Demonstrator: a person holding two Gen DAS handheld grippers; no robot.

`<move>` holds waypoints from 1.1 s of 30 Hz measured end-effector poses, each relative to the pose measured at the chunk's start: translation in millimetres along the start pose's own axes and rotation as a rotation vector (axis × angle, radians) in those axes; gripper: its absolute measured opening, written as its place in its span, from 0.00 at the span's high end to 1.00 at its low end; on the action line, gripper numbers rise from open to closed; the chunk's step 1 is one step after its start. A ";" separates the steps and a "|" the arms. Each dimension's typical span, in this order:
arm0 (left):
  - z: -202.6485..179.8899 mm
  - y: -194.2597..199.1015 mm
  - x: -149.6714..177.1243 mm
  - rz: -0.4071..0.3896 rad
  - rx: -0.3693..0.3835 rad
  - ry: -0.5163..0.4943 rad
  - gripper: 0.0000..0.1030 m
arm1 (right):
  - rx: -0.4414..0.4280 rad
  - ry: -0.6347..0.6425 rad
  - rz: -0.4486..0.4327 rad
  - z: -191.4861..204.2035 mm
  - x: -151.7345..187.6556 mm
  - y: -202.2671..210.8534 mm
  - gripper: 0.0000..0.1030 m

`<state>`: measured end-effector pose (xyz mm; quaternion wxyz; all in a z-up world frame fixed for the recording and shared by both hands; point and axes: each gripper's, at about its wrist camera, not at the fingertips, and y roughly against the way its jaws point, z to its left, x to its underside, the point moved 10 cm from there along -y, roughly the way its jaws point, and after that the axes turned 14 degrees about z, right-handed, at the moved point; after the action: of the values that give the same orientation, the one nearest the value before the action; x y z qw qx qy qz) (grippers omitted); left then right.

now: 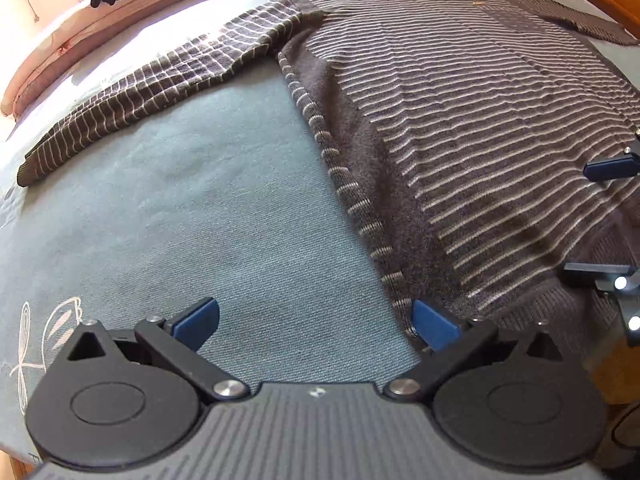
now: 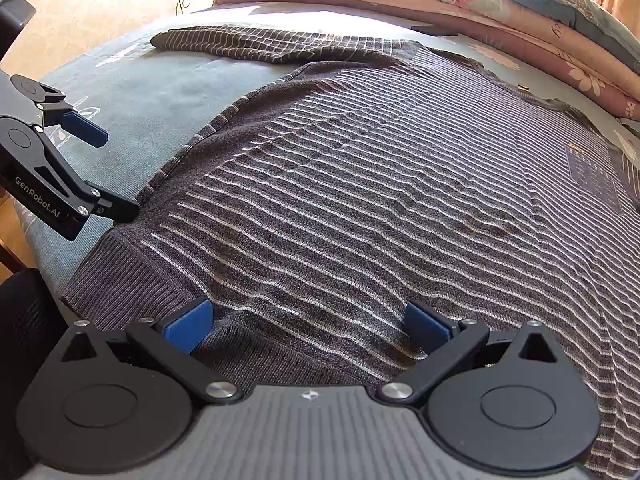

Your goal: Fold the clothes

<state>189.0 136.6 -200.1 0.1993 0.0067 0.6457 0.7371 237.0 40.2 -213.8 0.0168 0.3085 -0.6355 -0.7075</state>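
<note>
"GenRobot.AI" on the left gripper

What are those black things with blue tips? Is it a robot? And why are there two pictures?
No robot here: a person holds two grabbing tools, one in each hand. Each tool has a camera looking along its two blue-tipped fingers, so there are two pictures. One view is from the left gripper, the other from the right gripper. Both are open and hold nothing. A striped sweater lies spread flat on a bed, one sleeve stretched sideways. The left gripper is at the sweater's side edge, the right one above its bottom hem. Folded quilts lie behind.
</note>
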 end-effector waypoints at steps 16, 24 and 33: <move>-24.0 -0.5 29.3 0.015 0.046 -0.057 0.00 | -0.004 -0.003 -0.083 -7.2 -0.2 33.0 0.00; -21.4 6.4 33.4 0.012 0.040 -0.046 0.01 | 0.043 -0.017 0.003 -19.5 25.4 17.3 0.00; -21.6 1.6 25.0 -0.008 0.034 -0.016 0.01 | 0.050 -0.028 -0.007 -19.4 33.4 15.0 0.00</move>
<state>159.8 123.6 -208.4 0.2072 0.0136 0.6565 0.7252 213.3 6.2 -214.1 -0.0019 0.3012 -0.6521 -0.6958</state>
